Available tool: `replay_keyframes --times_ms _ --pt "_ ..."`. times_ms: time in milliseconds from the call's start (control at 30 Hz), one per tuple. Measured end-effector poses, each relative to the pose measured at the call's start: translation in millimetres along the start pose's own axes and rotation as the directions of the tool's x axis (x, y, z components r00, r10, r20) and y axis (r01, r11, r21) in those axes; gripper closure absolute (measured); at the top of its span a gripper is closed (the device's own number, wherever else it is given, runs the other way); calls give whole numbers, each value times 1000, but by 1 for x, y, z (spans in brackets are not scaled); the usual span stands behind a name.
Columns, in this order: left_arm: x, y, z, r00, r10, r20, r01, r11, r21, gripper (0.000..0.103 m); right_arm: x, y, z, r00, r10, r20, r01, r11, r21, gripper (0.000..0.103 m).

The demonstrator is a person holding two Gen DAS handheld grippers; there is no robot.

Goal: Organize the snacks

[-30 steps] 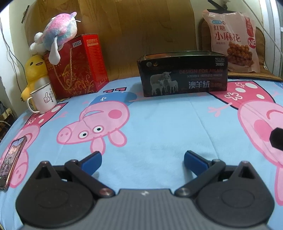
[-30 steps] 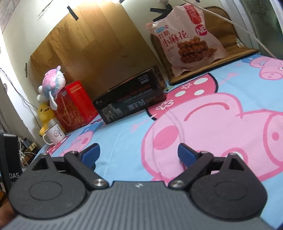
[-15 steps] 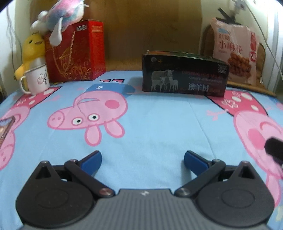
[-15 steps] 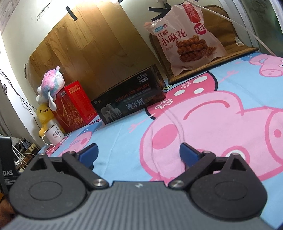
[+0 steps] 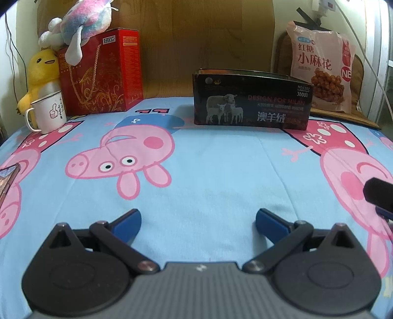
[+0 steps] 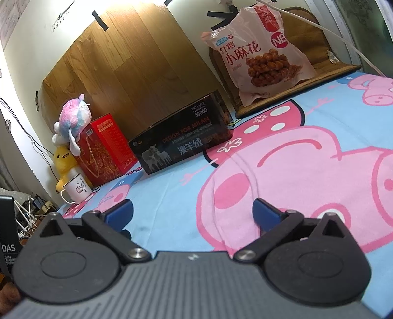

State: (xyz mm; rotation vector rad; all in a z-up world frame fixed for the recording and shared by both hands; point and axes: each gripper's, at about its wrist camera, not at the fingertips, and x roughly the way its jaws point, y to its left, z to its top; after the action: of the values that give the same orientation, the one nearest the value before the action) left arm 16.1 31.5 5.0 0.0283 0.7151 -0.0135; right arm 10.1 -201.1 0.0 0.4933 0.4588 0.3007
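A pink snack bag (image 5: 320, 72) leans upright against the back at the far right, on a brown mat; it also shows in the right wrist view (image 6: 260, 54). A black open-topped box (image 5: 250, 100) with sheep printed on it stands in the middle back, and shows too in the right wrist view (image 6: 181, 144). My left gripper (image 5: 197, 220) is open and empty, low over the blue cartoon sheet, well short of the box. My right gripper (image 6: 192, 212) is open and empty, also low over the sheet. Part of it shows at the left wrist view's right edge (image 5: 379, 196).
A red gift box (image 5: 100, 76) with a plush toy (image 5: 81, 22) on top stands back left, beside a yellow duck plush (image 5: 40, 73) and a white mug (image 5: 49, 111). A phone (image 5: 7, 180) lies at the left edge. A wooden board (image 6: 127, 68) backs the bed.
The left wrist view has swung and levelled, so the box and red gift box now sit more centred. The right gripper has barely moved. Both grippers stay open.
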Motion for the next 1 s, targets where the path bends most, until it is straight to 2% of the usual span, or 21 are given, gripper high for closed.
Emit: replay_keyframes --times_ms 167,333,633,1000 --pt "-5 -4 4 998 45 -34 -44 999 30 0 0 2 1 1000 -7 -2 7 1000 -11 0" --pt "-20 -9 10 986 163 19 -164 982 90 0 -5 9 1 1000 -11 21 13 998 -69 0" --pt "-35 -7 20 978 203 53 -207 976 74 0 -19 15 6 996 1 94 9 994 -106 0" --pt "-42 -6 20 967 243 80 -249 965 81 0 -20 14 7 996 12 90 -3 995 -99 0"
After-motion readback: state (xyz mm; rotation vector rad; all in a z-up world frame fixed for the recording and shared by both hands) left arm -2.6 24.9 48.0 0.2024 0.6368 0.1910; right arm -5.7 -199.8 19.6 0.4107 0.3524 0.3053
